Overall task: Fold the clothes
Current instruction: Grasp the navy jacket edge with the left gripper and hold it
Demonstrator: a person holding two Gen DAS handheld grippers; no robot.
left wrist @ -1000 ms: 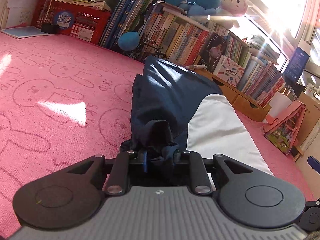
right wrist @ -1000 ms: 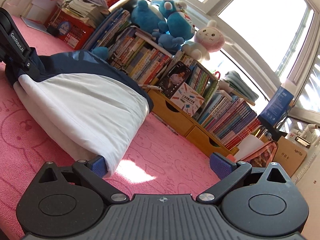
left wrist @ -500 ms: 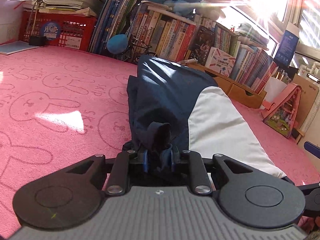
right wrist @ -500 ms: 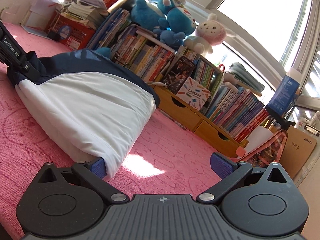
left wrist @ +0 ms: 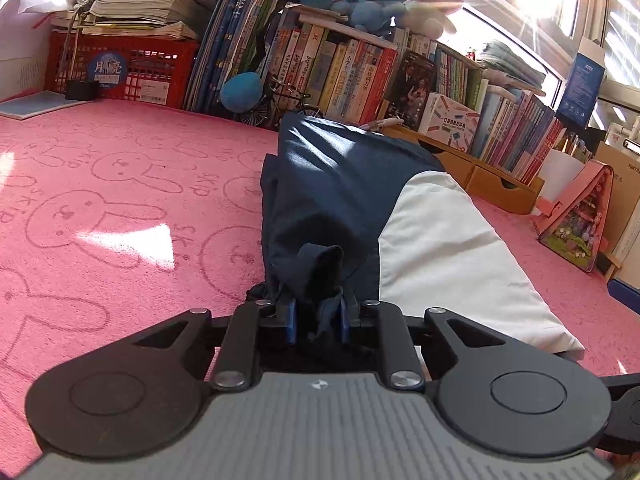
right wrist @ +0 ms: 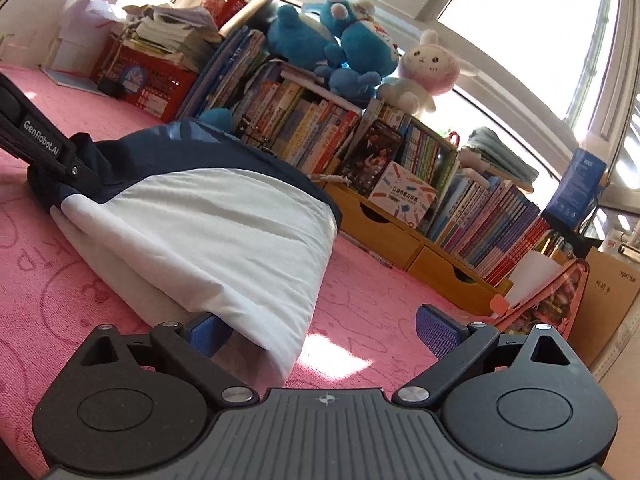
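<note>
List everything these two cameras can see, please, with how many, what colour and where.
navy and white fabric garment: one, folded, on the mat
pink bunny-print mat: one, under everything
red plastic crate: one, far left, papers stacked on top
row of upright books: many, mixed colours, along the back
wooden drawer unit: one, tan, under the right-hand books
blue plush toys: several, atop the books
pink and white plush bunny: one, beside the blue toys
left claw: black, blue pads, shut on navy cloth
right claw: black, blue pads, open at the white corner
</note>
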